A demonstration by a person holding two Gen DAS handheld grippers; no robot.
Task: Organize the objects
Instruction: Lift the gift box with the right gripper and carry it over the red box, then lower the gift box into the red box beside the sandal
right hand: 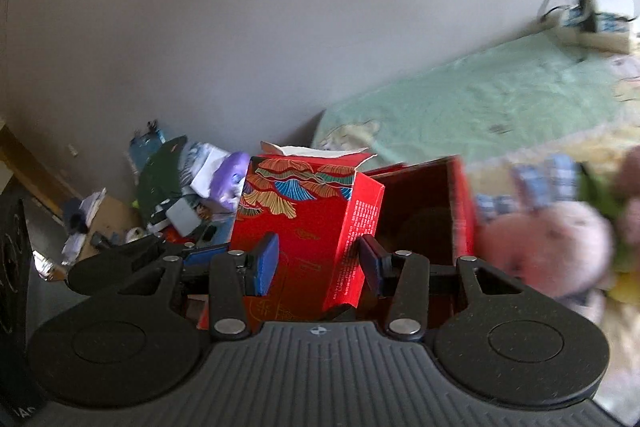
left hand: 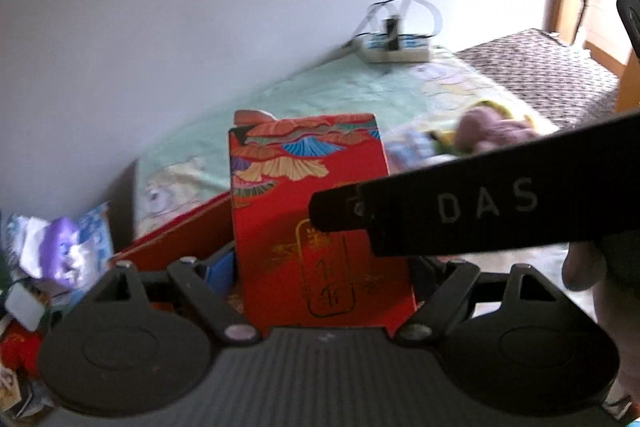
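1. Left wrist view is showing your left gripper [left hand: 324,267] angling downward, its jaws standing wide on either side of the red box [left hand: 312,219]. One blue pad is peeking out on the box's left, but the other is hidden, so I cannot tell whether the pads are pressing.
2. Your right gripper [right hand: 316,263] is reaching in from the side. In the left wrist view its black body is crossing in front of the box, bearing the white letters "DAS", with your hand [left hand: 588,267] showing just below it.
3. In the right wrist view, its blue pads [right hand: 266,263] are sitting against two faces of the red box, gripping it at moderate width.
4. The box is standing upright and lifted between both grippers, its torn white top flaps [right hand: 316,151] standing open. What is inside is not showing.
5. A larger red carton [right hand: 424,211] is lying just behind it at the edge of the green bedspread [right hand: 460,107], its dark inside facing you.
6. A pink plush toy [right hand: 548,251] is lying on the bed to the right.
7. A heap of clutter [right hand: 188,195] is lying on the floor to the left.
8. Gold characters in a frame are showing on the box front, and small white print on its side is too blurred to read.
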